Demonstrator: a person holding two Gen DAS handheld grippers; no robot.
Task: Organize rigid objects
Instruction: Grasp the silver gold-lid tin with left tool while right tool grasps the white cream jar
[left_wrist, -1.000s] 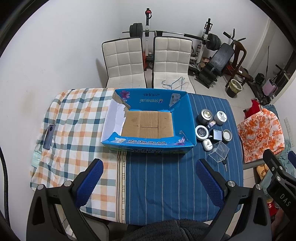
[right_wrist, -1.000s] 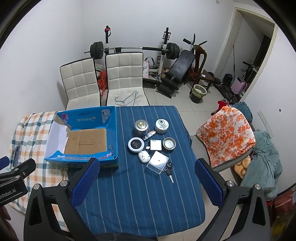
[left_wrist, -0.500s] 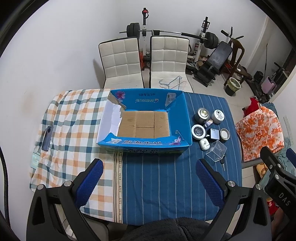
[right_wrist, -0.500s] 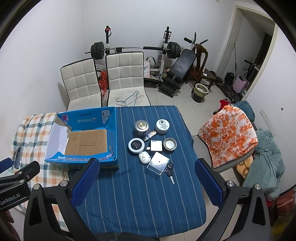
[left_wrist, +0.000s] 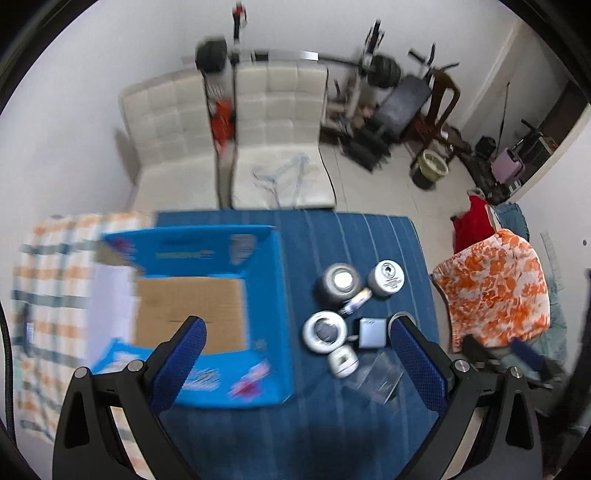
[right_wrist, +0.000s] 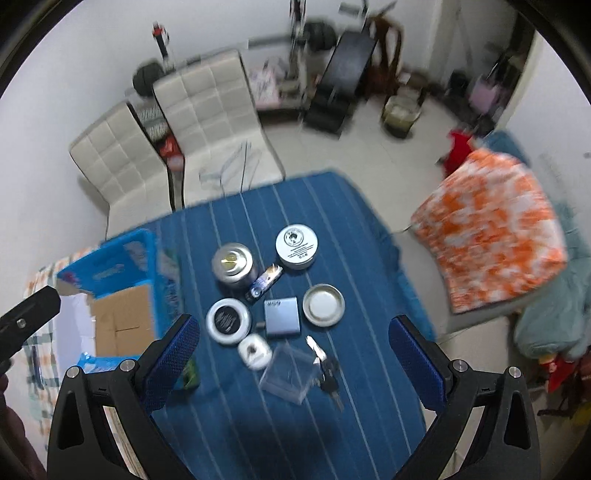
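Observation:
An open blue cardboard box (left_wrist: 266, 280) (right_wrist: 110, 269) with a bare brown floor stands on the table's left half. To its right lie several small items: a silver tin (right_wrist: 232, 264), a white round tin (right_wrist: 296, 246), a black-faced round tin (right_wrist: 228, 321), a shallow metal lid (right_wrist: 324, 304), a grey square case (right_wrist: 281, 316), a small tube (right_wrist: 264, 282), a white earbud case (right_wrist: 255, 350), a clear plastic box (right_wrist: 290, 374) and keys (right_wrist: 327, 369). My left gripper (left_wrist: 297, 360) is open above the box's near right corner. My right gripper (right_wrist: 293, 356) is open above the items. Both are empty.
The table has a blue striped cloth (right_wrist: 295, 424) and a checked cloth (left_wrist: 48, 295) at the left. Two white chairs (left_wrist: 229, 147) stand behind, one holding wire hangers. An orange-patterned covered seat (right_wrist: 491, 229) is at the right. Gym equipment fills the back.
Both grippers have swung right and moved closer to the table. The small items now sit between the fingers in both views. Both views are motion-blurred. No object has moved.

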